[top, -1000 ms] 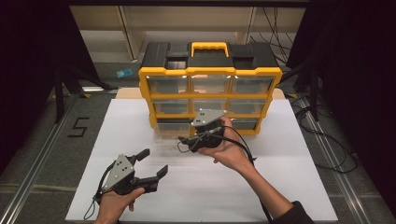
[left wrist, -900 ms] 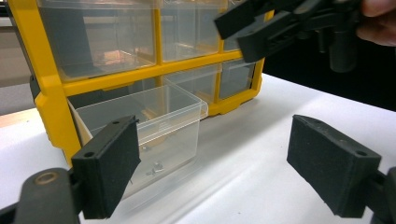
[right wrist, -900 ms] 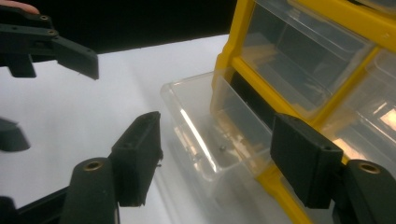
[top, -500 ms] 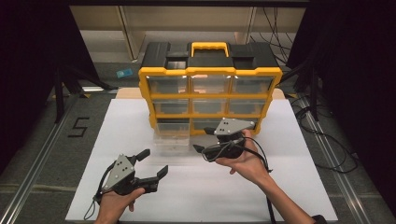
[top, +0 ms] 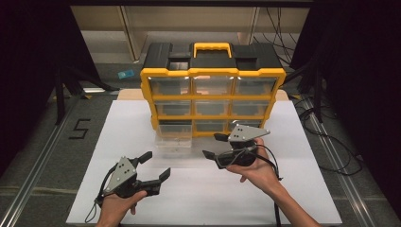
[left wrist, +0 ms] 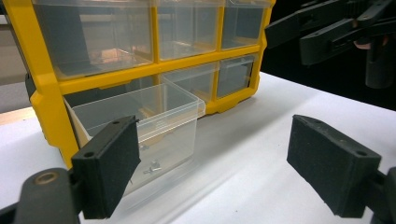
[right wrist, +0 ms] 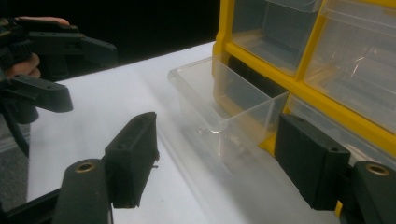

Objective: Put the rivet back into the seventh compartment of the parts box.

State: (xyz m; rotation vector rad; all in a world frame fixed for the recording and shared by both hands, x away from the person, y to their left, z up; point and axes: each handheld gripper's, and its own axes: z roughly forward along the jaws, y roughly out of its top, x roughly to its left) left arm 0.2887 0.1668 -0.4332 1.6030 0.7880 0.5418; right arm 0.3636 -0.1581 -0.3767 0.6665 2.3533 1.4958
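Observation:
A yellow and black organizer [top: 213, 97] with clear drawers stands at the back of the white table [top: 283, 189]. Its bottom-left drawer [top: 174, 142] is pulled out, and a small metal part [left wrist: 152, 168] lies in it. My right gripper [top: 211, 145] hovers in front of the bottom row, just right of that drawer and pointing left at it. Its jaws have just been opening and nothing is between them. In the right gripper view the drawer [right wrist: 219, 102] lies beyond the open jaws. My left gripper [top: 157, 164] rests open near the front left, aimed at the drawer [left wrist: 140, 116].
Cables [top: 321, 132] trail over the floor to the right of the table. A "5" mark [top: 79, 127] and a rail lie on the floor to the left. A small blue object [top: 126, 74] sits on the floor behind the table's left side.
My right gripper has moved to the right and slightly lower, away from the front of the pulled-out drawer. Its jaws stand a little wider. The left gripper has stayed put.

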